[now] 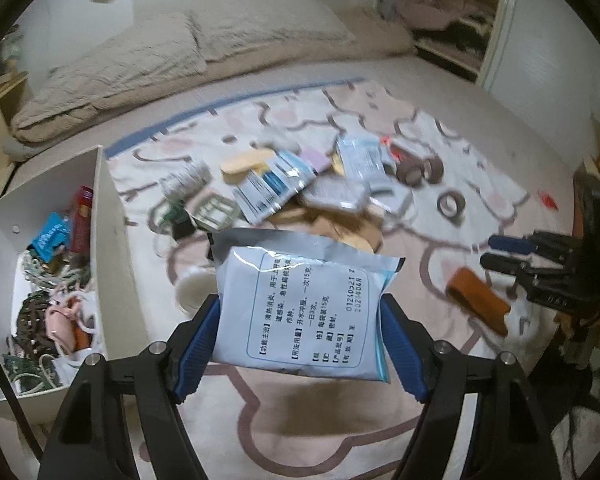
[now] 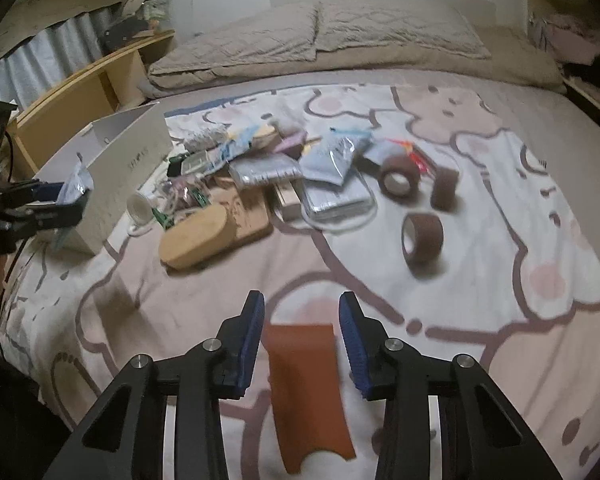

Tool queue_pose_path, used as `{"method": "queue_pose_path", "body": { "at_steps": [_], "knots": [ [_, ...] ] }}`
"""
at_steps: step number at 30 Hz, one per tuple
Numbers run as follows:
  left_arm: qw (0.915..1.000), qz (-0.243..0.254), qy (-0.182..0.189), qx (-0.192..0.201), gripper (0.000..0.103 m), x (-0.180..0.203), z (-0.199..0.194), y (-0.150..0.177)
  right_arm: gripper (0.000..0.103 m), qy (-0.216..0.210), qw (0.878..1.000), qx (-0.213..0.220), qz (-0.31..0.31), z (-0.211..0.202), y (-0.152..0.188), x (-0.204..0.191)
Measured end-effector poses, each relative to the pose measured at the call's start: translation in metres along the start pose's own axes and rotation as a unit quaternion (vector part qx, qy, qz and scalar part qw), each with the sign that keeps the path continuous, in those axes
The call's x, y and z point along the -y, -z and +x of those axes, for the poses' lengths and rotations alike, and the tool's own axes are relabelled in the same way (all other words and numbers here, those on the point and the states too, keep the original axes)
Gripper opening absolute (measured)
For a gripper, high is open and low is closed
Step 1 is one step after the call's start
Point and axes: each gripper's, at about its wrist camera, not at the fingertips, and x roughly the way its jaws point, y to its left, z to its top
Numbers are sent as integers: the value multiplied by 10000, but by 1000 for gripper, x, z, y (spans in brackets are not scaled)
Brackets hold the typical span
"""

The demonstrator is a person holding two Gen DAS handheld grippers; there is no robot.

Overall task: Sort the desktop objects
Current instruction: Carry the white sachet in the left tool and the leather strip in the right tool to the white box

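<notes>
My left gripper is shut on a white and blue medicine sachet with printed text, held up above the patterned blanket. The right wrist view shows that gripper at the far left, beside the white box. My right gripper is open and points down at an orange-brown leather strip. The strip lies on the blanket, between the blue pads with a thin gap on each side. In the left wrist view the strip sits below the right gripper, apart from its fingers.
The white box at the left holds cords, packets and small items. A pile of sachets, a clear case and an oval wooden box fills the blanket's middle. Three brown tape rolls stand to its right. Pillows lie behind.
</notes>
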Motion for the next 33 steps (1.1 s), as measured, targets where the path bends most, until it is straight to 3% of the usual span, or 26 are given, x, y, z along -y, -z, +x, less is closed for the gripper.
{"method": "queue_pose_path", "body": {
  "at_steps": [6, 8, 9, 10, 18, 20, 21, 25, 33],
  "knots": [
    [9997, -190, -45, 164, 77, -13, -13, -1, 42, -15, 10000, -91, 35, 4, 3, -1],
    [9997, -209, -43, 155, 77, -14, -14, 0, 62, 7, 9998, -183, 89, 8, 7, 0],
    [9997, -211, -50, 150, 77, -14, -14, 1, 78, 57, 9997, -206, 100, 10, 12, 0],
    [9997, -208, -54, 144, 77, -14, -14, 1, 84, 84, 9997, -192, 78, 10, 15, 0],
    [9997, -160, -61, 179, 77, -11, -16, 1, 83, 266, 9969, -734, -125, 35, 39, -1],
    [9996, -167, -61, 202, 77, -12, -18, 1, 76, 225, 9963, -811, -149, 39, 44, -1],
    [9996, -174, -57, 217, 77, -12, -19, 1, 63, 232, 9962, -827, -177, 41, 45, -1],
    [9995, -204, -79, 240, 77, -15, -20, -1, 46, 143, 9962, -820, -258, 42, 46, -2],
    [9991, -275, -142, 299, 77, -18, -23, -4, 45, 36, 9975, -630, -303, 33, 36, -8]
  ]
}}
